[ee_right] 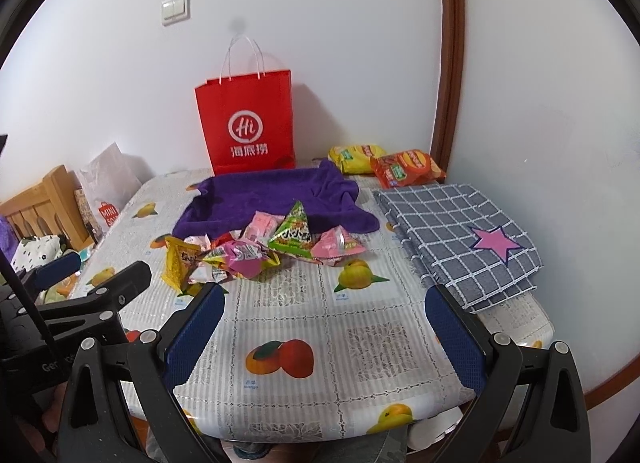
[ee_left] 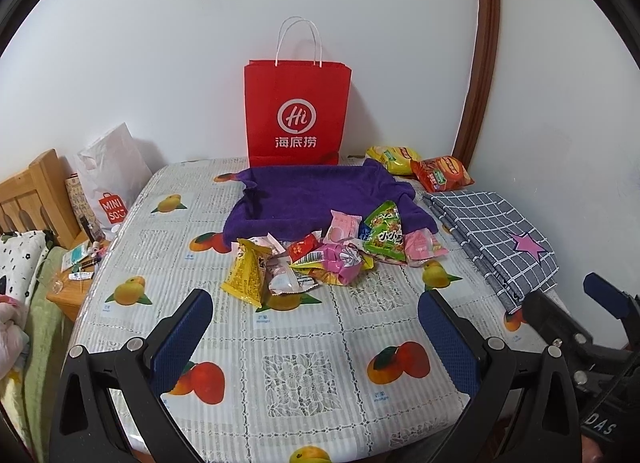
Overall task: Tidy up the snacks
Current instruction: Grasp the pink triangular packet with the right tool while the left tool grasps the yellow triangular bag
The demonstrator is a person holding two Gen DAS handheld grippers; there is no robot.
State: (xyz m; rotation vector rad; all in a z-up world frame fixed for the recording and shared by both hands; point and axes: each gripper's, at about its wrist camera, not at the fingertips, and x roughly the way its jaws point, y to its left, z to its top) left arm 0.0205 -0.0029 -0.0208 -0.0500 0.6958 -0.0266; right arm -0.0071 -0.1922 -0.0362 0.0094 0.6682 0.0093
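A pile of small snack packets (ee_left: 336,251) lies mid-table in front of a purple cloth tray (ee_left: 316,193); it shows in the right wrist view too (ee_right: 260,247). The pile holds a yellow packet (ee_left: 246,273), a green packet (ee_left: 384,233) and pink packets. A yellow chip bag (ee_left: 390,159) and a red chip bag (ee_left: 442,173) lie at the back right. My left gripper (ee_left: 316,327) is open and empty above the near table. My right gripper (ee_right: 324,323) is open and empty, near the front edge.
A red paper bag (ee_left: 298,111) stands against the wall behind the tray. A folded grey checked cloth with a pink star (ee_left: 496,239) lies at the table's right. A white bag (ee_left: 110,179) and a wooden headboard (ee_left: 36,199) stand left of the table.
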